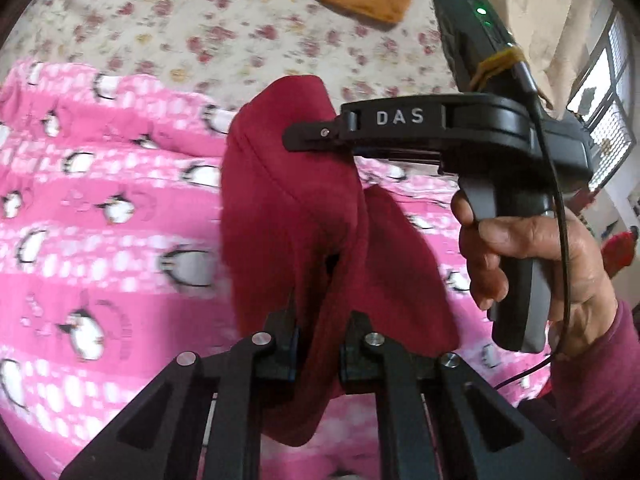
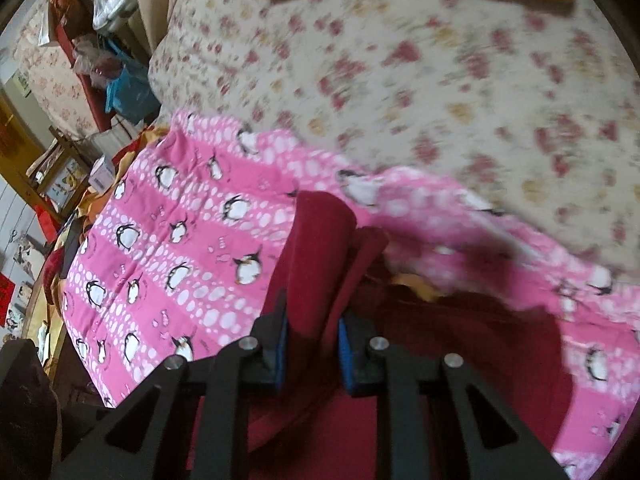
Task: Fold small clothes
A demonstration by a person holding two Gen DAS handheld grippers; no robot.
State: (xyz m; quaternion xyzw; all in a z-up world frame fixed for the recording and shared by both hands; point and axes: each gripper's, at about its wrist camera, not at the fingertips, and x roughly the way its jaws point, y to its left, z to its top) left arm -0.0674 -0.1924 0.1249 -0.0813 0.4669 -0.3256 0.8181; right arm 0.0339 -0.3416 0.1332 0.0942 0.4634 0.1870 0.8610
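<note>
Red garment (image 1: 296, 216) hangs above the pink penguin blanket (image 1: 100, 208) on the bed, each hand-held gripper clamping an edge
Keep left hand-held gripper (image 1: 318, 344) and right hand-held gripper (image 2: 310, 344) level and taut so the fold lands square; only the left view shows the person's right hand (image 1: 532, 264), only the right view the cluttered shelves (image 2: 100, 40)

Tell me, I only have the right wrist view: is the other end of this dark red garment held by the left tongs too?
Observer: Yes. The left tongs are shut on the dark red garment, which hangs above the pink penguin blanket.
Operator: Can you see the right tongs from there?
Observer: Yes, the right tongs pinch the garment's upper edge.
Operator: Who holds that tool?
Observer: A bare hand grips its handle, wearing a magenta sleeve.
</note>
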